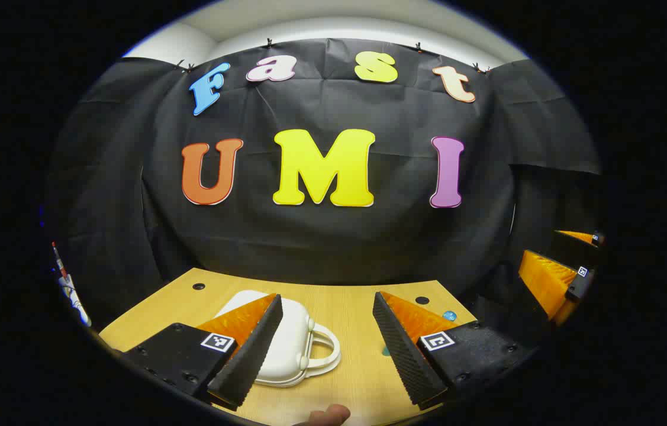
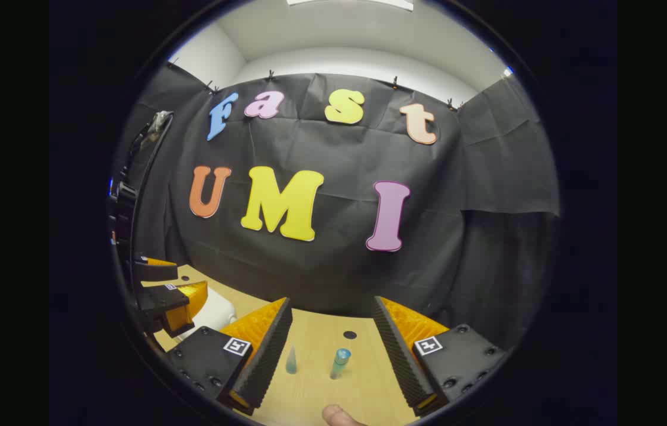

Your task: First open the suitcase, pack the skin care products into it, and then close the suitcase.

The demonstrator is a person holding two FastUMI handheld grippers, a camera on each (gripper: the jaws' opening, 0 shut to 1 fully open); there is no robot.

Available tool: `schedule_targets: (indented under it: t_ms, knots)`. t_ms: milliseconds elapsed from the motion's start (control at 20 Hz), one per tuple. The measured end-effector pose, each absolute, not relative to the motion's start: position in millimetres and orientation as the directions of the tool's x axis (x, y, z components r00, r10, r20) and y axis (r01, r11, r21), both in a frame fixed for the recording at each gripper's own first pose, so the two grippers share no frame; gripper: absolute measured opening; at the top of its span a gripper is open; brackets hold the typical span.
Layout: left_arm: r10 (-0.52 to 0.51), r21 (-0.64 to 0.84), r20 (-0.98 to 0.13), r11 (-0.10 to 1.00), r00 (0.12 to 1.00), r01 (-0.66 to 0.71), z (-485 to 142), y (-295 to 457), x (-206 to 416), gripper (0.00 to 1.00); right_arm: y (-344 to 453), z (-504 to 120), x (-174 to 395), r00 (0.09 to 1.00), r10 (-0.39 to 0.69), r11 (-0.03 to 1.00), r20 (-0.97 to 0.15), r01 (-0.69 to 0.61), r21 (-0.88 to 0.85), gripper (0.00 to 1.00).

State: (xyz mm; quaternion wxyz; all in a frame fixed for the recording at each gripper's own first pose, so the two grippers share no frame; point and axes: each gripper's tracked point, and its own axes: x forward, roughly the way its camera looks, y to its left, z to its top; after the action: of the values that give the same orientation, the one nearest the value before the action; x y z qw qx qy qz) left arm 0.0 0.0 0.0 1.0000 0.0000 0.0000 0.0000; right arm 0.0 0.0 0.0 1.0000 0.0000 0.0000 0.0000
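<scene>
My left tool [image 1: 327, 343] hangs with its jaws spread wide and nothing between them, above the wooden surface [image 1: 351, 302]. Just beyond its left finger lies the white suitcase [image 1: 289, 349], lid shut, handle toward me. My right tool [image 2: 333, 349] is likewise spread and empty; between its fingers, farther out on the surface, stand two small skin care products, a cone-shaped bottle [image 2: 291, 361] and a blue-capped tube [image 2: 339, 362], near each other but apart.

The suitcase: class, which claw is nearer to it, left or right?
Left. The left claw hangs open right over the closed suitcase. The right claw hangs off to the side, open above two bottles.
</scene>
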Motion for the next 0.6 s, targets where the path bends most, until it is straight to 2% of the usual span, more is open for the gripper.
schedule_targets:
  t_ms: [600]
  knots:
    - [-0.024, 0.024, 0.076, 0.999, 0.997, 0.022, 21, -14, 15, 0.98, -12, 4, 24, 1.000, -0.028, 1.000, 0.011, 0.028, 0.007, 0.81]
